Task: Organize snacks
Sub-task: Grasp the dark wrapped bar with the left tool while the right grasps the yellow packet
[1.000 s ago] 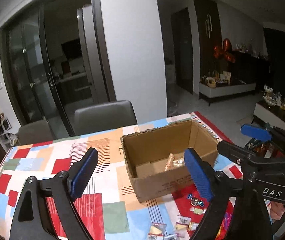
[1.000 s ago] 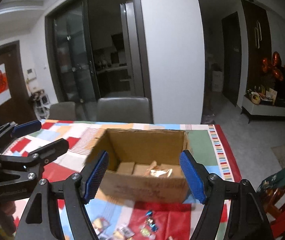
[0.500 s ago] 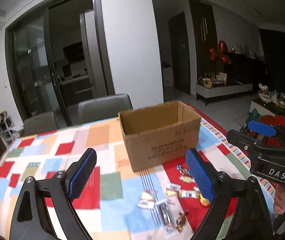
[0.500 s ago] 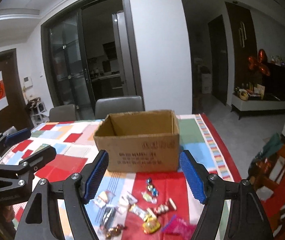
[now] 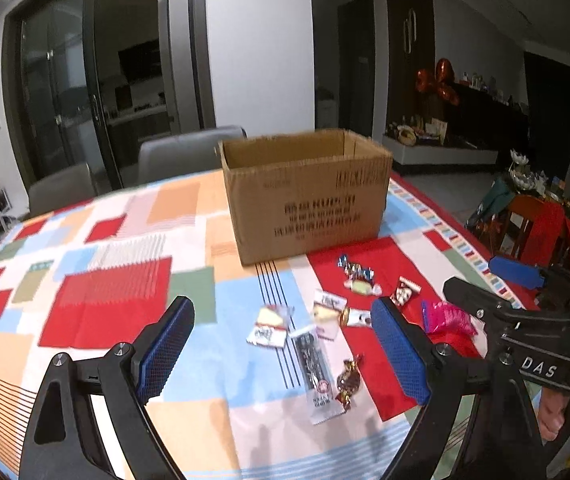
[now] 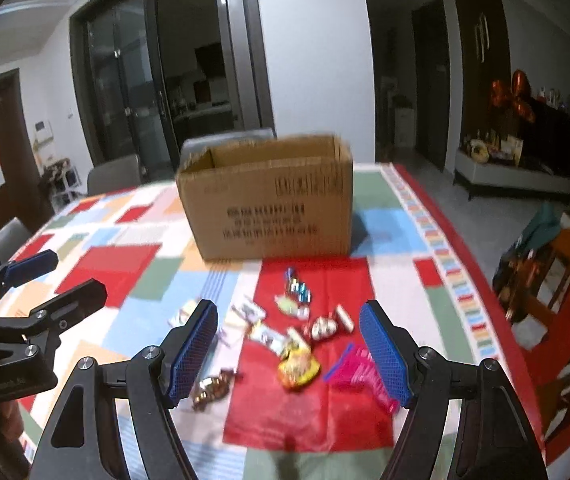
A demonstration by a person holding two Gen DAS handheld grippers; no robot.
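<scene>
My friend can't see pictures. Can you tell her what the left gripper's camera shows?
An open left gripper hovers over wrapped snacks scattered on a colourful patchwork tablecloth, in front of an open cardboard box. The right gripper pokes in from the right edge, and grey chairs stand behind the table.

I'm seeing a matt corrugated cardboard box [image 5: 305,196], glossy foil and clear plastic wrappers on the snacks [image 5: 317,354], a smooth printed tablecloth [image 5: 117,300], and textured blue pads [image 6: 383,354].
</scene>
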